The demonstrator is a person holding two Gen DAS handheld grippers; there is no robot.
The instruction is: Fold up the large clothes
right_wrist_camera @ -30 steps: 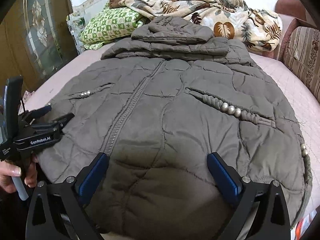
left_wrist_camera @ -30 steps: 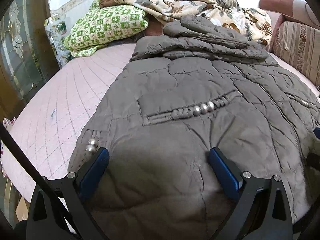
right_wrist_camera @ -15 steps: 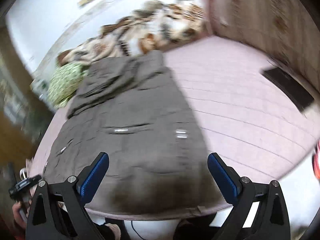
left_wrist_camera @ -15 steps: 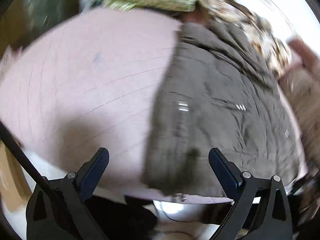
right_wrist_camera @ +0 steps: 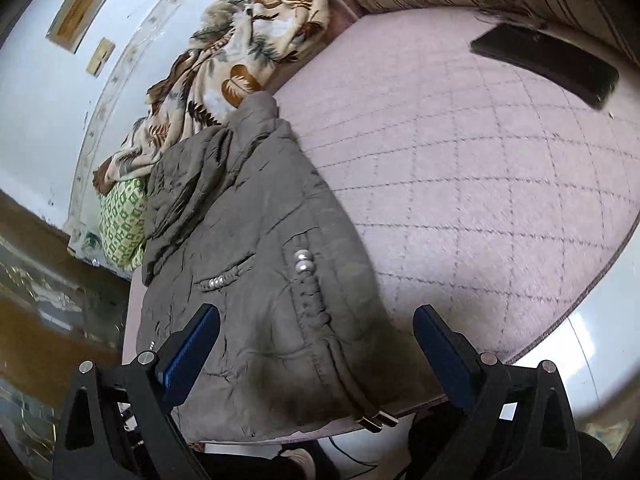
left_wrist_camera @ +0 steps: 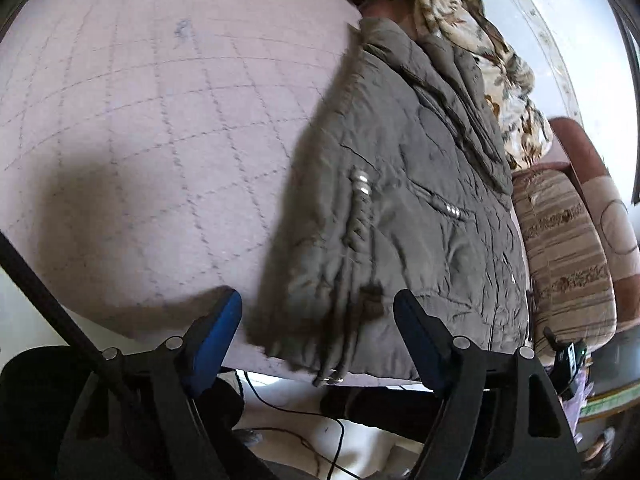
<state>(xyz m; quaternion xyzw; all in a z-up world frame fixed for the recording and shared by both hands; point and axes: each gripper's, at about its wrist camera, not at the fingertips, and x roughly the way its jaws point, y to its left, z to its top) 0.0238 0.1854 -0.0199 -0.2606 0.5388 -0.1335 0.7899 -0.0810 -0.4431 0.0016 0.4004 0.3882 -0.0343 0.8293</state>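
Observation:
A large grey-brown quilted jacket [left_wrist_camera: 420,208] lies flat on the pink quilted bed [left_wrist_camera: 140,140], with braided trims and silver beads on its pockets. My left gripper [left_wrist_camera: 318,324] is open and empty just above the jacket's near left hem corner. The jacket also shows in the right wrist view [right_wrist_camera: 256,280]. My right gripper [right_wrist_camera: 316,344] is open and empty over the jacket's near right hem corner, at the bed's front edge. The jacket's top part is folded down over itself at the far end.
A floral blanket [right_wrist_camera: 240,52] and a green patterned pillow [right_wrist_camera: 124,216] lie at the bed's head. A dark flat object [right_wrist_camera: 548,64] lies on the bed at the right. A striped sofa [left_wrist_camera: 568,248] stands beside the bed. Cables run on the floor [left_wrist_camera: 320,440] below.
Both grippers swung outward from the middle of the hem, the left to the jacket's left hem corner and the right to its right one. Both stayed open.

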